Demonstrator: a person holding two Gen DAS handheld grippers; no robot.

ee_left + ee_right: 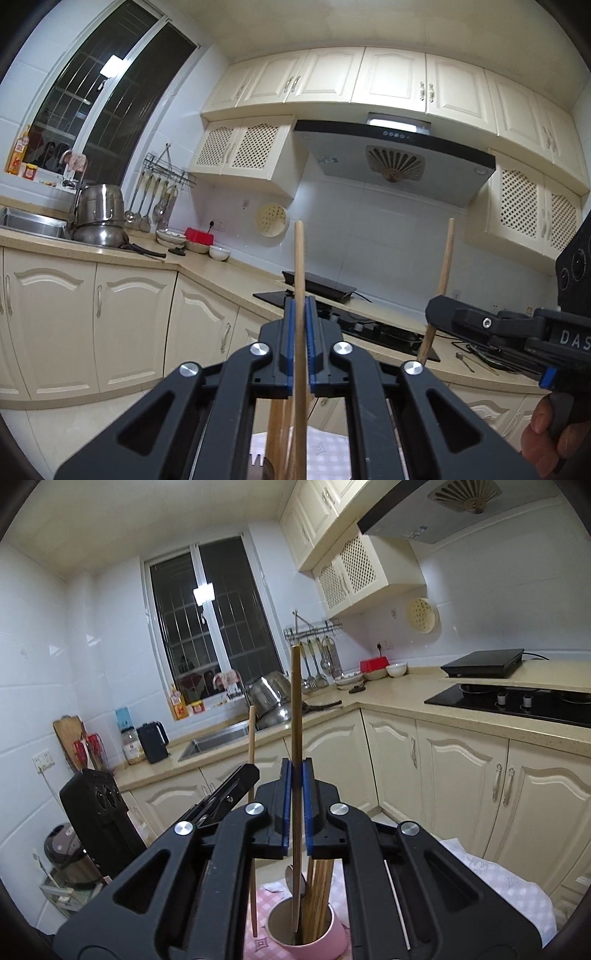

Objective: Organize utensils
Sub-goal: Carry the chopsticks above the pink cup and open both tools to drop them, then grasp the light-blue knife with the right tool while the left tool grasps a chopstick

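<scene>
My left gripper (300, 306) is shut on a wooden chopstick (300, 266) that stands upright between its blue pads. My right gripper (295, 771) is shut on another wooden chopstick (296, 709), whose lower end hangs over a pink utensil cup (314, 938). The cup holds several wooden chopsticks (319, 893) and a metal spoon (293, 877). In the left wrist view the right gripper (436, 306) shows at the right with its chopstick (445, 266). In the right wrist view the left gripper (243, 775) shows at the left with its chopstick (252, 738).
The cup stands on a pink checked cloth (491, 878). A beige counter (399, 701) runs behind with a black gas hob (517, 699), an induction plate (484, 662), a sink (218, 738), steel pots (271, 698) and bowls (395, 669). Loose utensils (480, 360) lie on the counter.
</scene>
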